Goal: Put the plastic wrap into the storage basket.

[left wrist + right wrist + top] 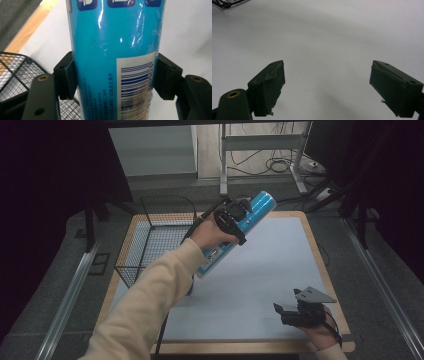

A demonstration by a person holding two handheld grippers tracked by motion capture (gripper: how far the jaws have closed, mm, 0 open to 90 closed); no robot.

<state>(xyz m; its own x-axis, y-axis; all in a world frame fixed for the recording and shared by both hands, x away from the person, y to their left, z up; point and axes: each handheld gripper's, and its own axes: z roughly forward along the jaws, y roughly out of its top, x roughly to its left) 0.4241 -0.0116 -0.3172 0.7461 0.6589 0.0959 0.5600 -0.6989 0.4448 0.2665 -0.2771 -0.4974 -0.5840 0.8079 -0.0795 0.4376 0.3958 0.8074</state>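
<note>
Pinching a tall blue can point(239, 226) across its body, the left tool point(231, 218) holds it lifted off the worktop point(270, 265) and tilted, its far end pointing up and away from the person. In the left gripper view the can point(110, 50) stands between the two black jaws, one jaw pressed to each side of it. A white label panel on the can, close to the right-hand jaw, carries a dark blue barcode; the digits printed along its edge run sideways and are partly blurred, so they cannot be read with confidence. A line of small white characters sits to the left of the barcode, too small to read. Dark blue rounded boxes with white pictograms run across the can further from the jaws, cut off at the picture's upper edge.

A black wire basket point(155, 237) stands on the worktop just to the left of the left tool and lower; in the left gripper view its mesh point(17, 72) shows behind the left-hand jaw.

The right tool point(295, 312) is held low near the front right corner of the worktop, well apart from the can. In the right gripper view its jaws are spread wide over bare white surface point(324, 45), with nothing between them.
</note>
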